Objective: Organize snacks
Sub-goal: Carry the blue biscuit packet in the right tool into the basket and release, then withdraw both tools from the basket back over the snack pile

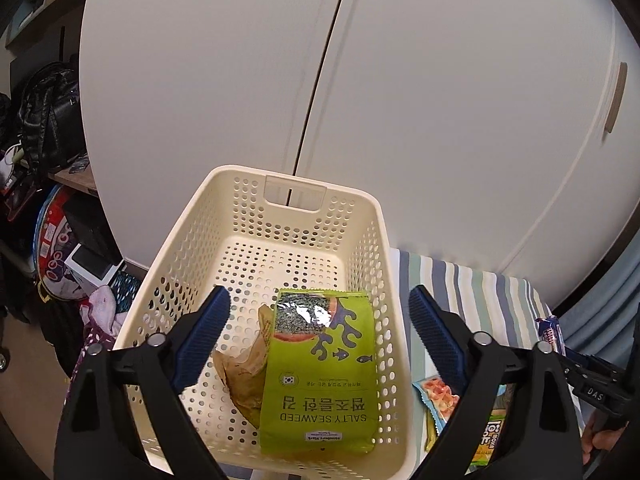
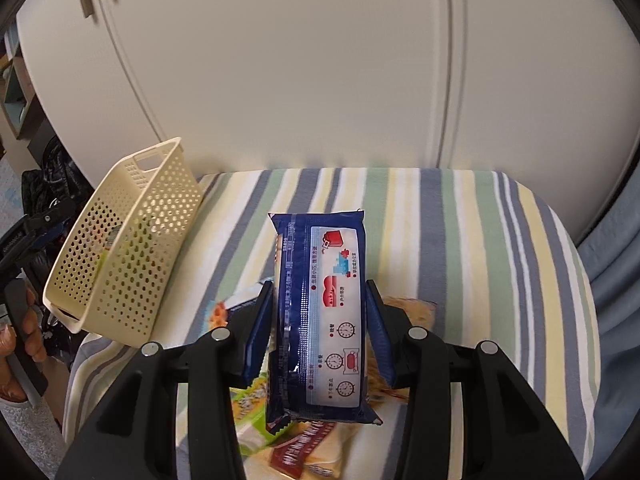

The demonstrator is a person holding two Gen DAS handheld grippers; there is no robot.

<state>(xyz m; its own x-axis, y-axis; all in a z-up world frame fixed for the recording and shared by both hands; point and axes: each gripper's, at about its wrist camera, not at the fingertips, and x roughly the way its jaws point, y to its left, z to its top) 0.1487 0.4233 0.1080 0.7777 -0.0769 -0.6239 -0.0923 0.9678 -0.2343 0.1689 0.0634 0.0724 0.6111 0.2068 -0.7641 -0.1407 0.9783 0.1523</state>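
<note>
Right gripper [image 2: 320,320] clamped on blue pack [image 2: 324,312] — raised over striped cloth [image 2: 480,240], right of basket [image 2: 120,240]. Left gripper [image 1: 320,316] spread wide above basket [image 1: 192,248] — inside, green seaweed pack [image 1: 320,380] overlapping brown wrapper [image 1: 244,372].

The basket [image 1: 372,240] was cream, its walls dotted with round holes; the seaweed packet [image 1: 320,372] in it was lime green with dark blue coral and fish shapes; beside it lay a tan wrapper [image 1: 244,376]; the cloth [image 2: 460,240] bore blue, green, yellow and white stripes; the snack pack [image 2: 320,312] was navy with a white panel and red pictures; the gripper pads [image 1: 204,332] were blue on black arms.
</note>
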